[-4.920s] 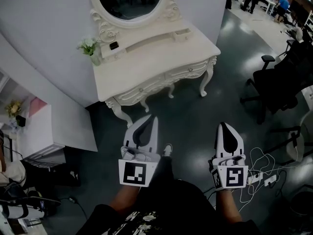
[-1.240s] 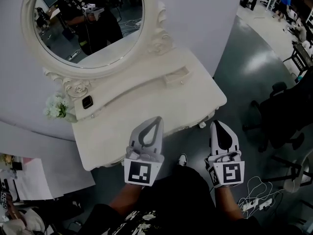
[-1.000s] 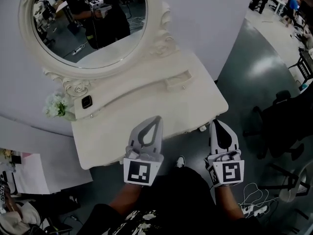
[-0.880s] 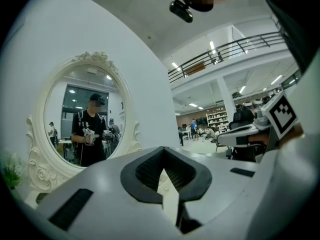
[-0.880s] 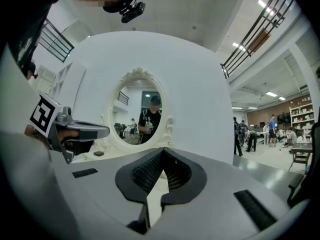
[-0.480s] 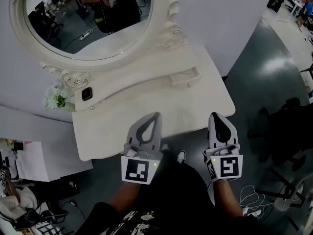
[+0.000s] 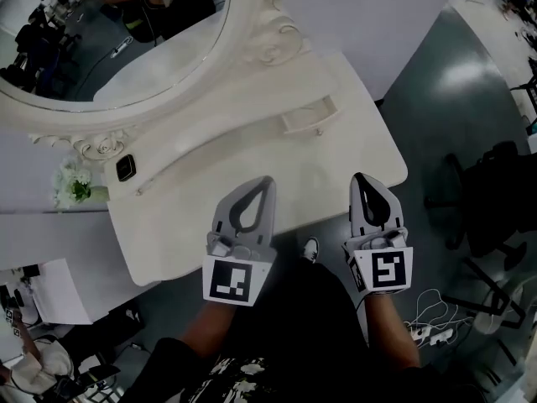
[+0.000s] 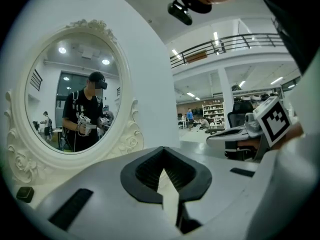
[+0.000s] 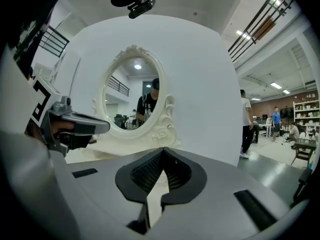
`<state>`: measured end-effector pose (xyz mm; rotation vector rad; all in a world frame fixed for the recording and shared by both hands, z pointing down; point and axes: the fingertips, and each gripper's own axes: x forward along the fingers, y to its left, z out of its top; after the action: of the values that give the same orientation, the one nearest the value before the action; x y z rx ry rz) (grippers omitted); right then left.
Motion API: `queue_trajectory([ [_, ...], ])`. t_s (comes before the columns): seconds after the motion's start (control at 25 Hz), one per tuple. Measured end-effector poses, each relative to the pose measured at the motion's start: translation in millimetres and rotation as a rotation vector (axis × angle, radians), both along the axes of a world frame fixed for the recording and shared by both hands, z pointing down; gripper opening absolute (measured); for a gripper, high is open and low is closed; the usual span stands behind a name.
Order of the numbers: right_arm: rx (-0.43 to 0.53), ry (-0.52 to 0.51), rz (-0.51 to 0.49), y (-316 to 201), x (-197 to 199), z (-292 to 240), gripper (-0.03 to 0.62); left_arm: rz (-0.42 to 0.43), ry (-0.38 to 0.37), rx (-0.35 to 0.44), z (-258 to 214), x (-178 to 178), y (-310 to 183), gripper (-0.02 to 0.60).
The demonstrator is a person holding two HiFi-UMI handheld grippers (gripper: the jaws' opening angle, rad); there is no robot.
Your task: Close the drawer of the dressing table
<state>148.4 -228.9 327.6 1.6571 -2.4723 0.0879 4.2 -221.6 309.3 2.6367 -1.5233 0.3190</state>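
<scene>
The white dressing table (image 7: 201,225) with its oval mirror (image 7: 126,49) stands right in front of me. A small drawer (image 7: 306,117) in the raised back shelf, right of centre, sticks out a little from the shelf front. My left gripper (image 7: 267,180) hovers over the tabletop's front part, shut and empty. My right gripper (image 7: 359,177) is over the table's front right edge, also shut and empty, nearer to the drawer but well short of it. In the left gripper view the shut gripper (image 8: 163,149) points at the mirror (image 8: 75,99). The right gripper (image 9: 162,150) points right of the mirror (image 9: 132,101).
A small vase of flowers (image 7: 75,187) and a small dark object (image 7: 126,168) sit at the table's back left. An office chair (image 7: 495,191) and floor cables (image 7: 428,326) lie to the right. A white cabinet (image 7: 50,284) stands at left. People (image 9: 246,124) stand far off.
Both grippers have moved forward and down toward the table, and their tips now lie over the tabletop. The table fills more of the head view. Both stayed shut.
</scene>
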Motion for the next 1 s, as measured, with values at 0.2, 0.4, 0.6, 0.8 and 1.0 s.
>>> queue_trajectory([
  [0.2, -0.010, 0.014, -0.025, -14.8, -14.4, 16.0, -0.002, 0.000, -0.010, -0.035, 19.6, -8.2, -17.2, 0.002],
  [0.4, -0.077, 0.029, -0.005, -23.5, -14.7, 45.1, 0.000, -0.008, -0.018, -0.084, 43.9, -18.3, -24.5, 0.002],
  [0.6, -0.109, 0.046, -0.019, -32.7, -14.4, 70.6, 0.005, 0.007, -0.011, -0.120, 60.4, -15.9, -26.3, 0.002],
  [0.8, -0.136, 0.034, -0.029, -39.9, -16.5, 90.1, 0.038, 0.015, -0.017, -0.169, 81.3, -15.9, -27.9, 0.002],
  [1.0, -0.162, 0.053, -0.031, -52.9, -14.3, 111.3, 0.093, 0.028, -0.020, -0.179, 93.5, -9.6, -33.8, 0.002],
])
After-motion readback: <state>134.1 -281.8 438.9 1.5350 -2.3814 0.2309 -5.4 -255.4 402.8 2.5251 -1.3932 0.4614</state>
